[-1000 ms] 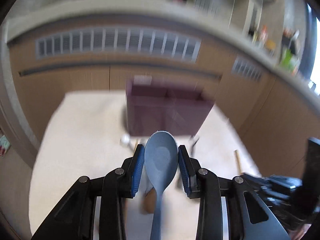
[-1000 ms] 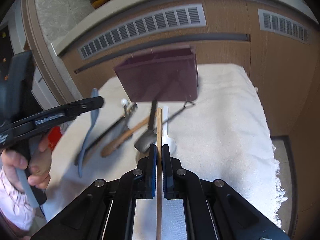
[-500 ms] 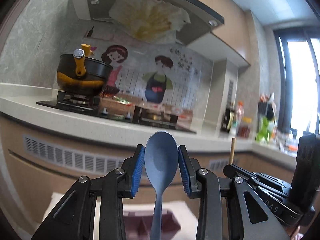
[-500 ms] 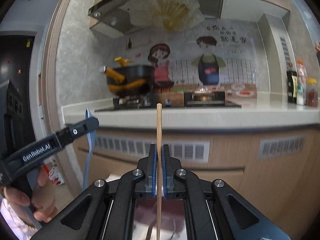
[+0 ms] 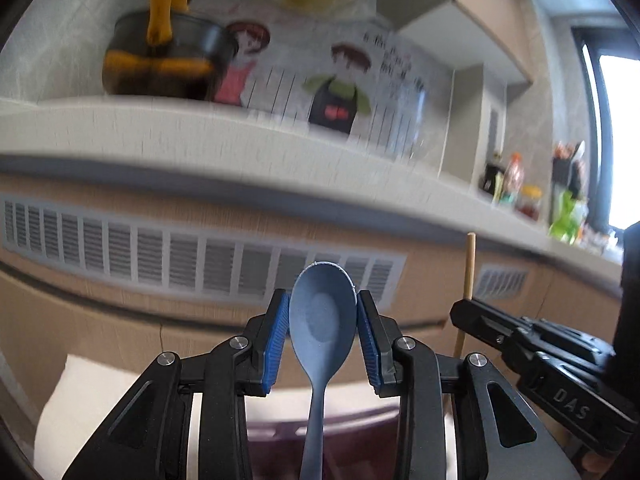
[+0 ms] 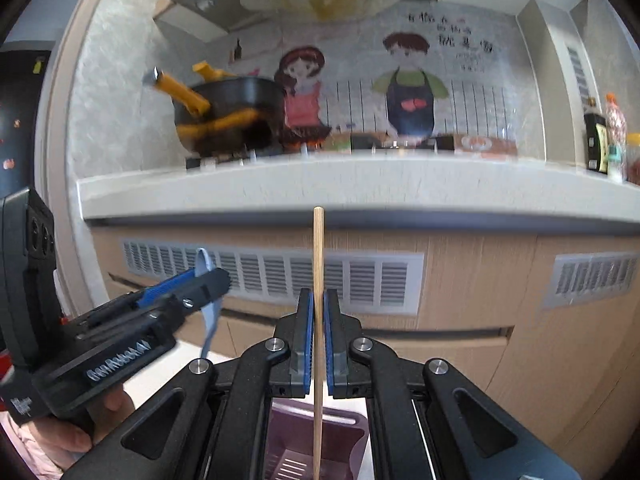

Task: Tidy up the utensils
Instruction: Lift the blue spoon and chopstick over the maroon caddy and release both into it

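Kitchen cabinets looming behind | left tongs [image 5: 322,312] gripping blue spoon [image 5: 320,320], right tongs [image 6: 316,332] pinching wooden chopstick [image 6: 318,280] | purple caddy [image 6: 316,448] sitting below | advice: keep both vertical, lower handles-first into separate compartments

Left wrist view: kitchen backdrop smeared by motion; pot [image 5: 168,64] and wall picture [image 5: 332,80] soft, lettering unreadable; spoon [image 5: 322,320] handle cut off at bottom edge; purple bin [image 5: 352,420] mostly hidden behind the black jaws, only its rim showing; bottles [image 5: 516,184] on the far counter too small to identify.
Right wrist view: stick [image 6: 318,300] lower end runs out of frame; bin [image 6: 296,448] cut by bottom edge; hand [image 6: 60,436] partly hidden behind the left gripper [image 6: 200,280]; spoon [image 6: 208,300] largely covered.
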A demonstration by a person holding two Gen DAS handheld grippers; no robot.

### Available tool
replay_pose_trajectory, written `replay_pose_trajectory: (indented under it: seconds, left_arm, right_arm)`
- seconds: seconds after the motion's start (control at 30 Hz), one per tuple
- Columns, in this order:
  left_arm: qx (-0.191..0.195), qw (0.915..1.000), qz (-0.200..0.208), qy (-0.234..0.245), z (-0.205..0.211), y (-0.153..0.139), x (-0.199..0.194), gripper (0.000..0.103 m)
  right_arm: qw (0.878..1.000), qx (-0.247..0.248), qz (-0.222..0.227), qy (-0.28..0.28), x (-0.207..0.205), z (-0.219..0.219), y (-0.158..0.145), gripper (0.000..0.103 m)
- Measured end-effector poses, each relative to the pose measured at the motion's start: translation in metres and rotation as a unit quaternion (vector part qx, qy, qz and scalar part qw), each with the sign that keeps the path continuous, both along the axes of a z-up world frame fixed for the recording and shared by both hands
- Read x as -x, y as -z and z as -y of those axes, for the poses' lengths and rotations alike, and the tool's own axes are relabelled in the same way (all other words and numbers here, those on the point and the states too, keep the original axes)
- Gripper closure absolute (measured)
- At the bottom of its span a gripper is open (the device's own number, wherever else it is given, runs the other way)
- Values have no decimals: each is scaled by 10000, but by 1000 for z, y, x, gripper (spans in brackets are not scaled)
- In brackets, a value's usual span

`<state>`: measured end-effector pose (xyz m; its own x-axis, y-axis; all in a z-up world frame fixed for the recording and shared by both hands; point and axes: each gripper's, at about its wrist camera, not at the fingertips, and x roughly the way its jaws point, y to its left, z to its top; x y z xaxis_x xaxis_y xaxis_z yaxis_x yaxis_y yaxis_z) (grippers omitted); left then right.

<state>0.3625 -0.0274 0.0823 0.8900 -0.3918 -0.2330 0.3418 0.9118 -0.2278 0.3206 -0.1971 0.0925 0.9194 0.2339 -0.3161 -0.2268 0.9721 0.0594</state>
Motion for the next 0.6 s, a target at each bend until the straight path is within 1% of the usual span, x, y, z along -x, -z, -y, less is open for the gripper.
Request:
replay_pose_trajectory:
  seconds: [0.13, 0.23, 0.27, 0.33, 0.4, 0.43, 0.47, 0.5, 0.53, 0.57, 0.6]
  left_arm:
    - [-147, 9983, -567, -26, -2, 34, -5, 68]
    - [-239, 9950, -974, -3, -5, 51, 2, 66]
    - [-229, 9931, -1147, 80, -5, 55, 3, 65]
    - [-112, 9890, -1468, 162, -8, 60, 9, 62]
    - [-37, 9879, -1544, 147, -14, 57, 21, 62]
    - [-15, 9882, -1530, 90, -18, 51, 31, 59]
    - [-22, 9884, -1521, 27, -20, 47, 37, 56]
    - [-43, 9885, -1507, -74, -24, 41, 47, 49]
    - [-85, 9884, -1501, -196, -28, 37, 58, 44]
    - [-146, 9879, -1521, -276, -32, 34, 64, 43]
    - [-262, 9866, -1571, -364, -34, 33, 71, 41]
  right_arm:
    - [9991, 90, -415, -11, -5, -2, 35, 99]
    - [9974, 136, -712, -9, -1, -3, 55, 99]
    - [9965, 139, -829, -8, 0, -3, 60, 99]
    - [9941, 37, -1086, -74, 3, -1, 69, 95]
    - [9924, -67, -1220, -116, 9, 2, 70, 87]
    - [9928, -75, -1193, -98, 17, 3, 68, 78]
    - [9935, -44, -1132, -65, 24, 3, 65, 65]
    - [9948, 40, -1021, 5, 36, 3, 61, 52]
    - [9955, 137, -938, 52, 45, 1, 58, 47]
    - [9955, 264, -909, 80, 53, -1, 56, 44]
    - [9945, 425, -952, 86, 60, -4, 56, 44]
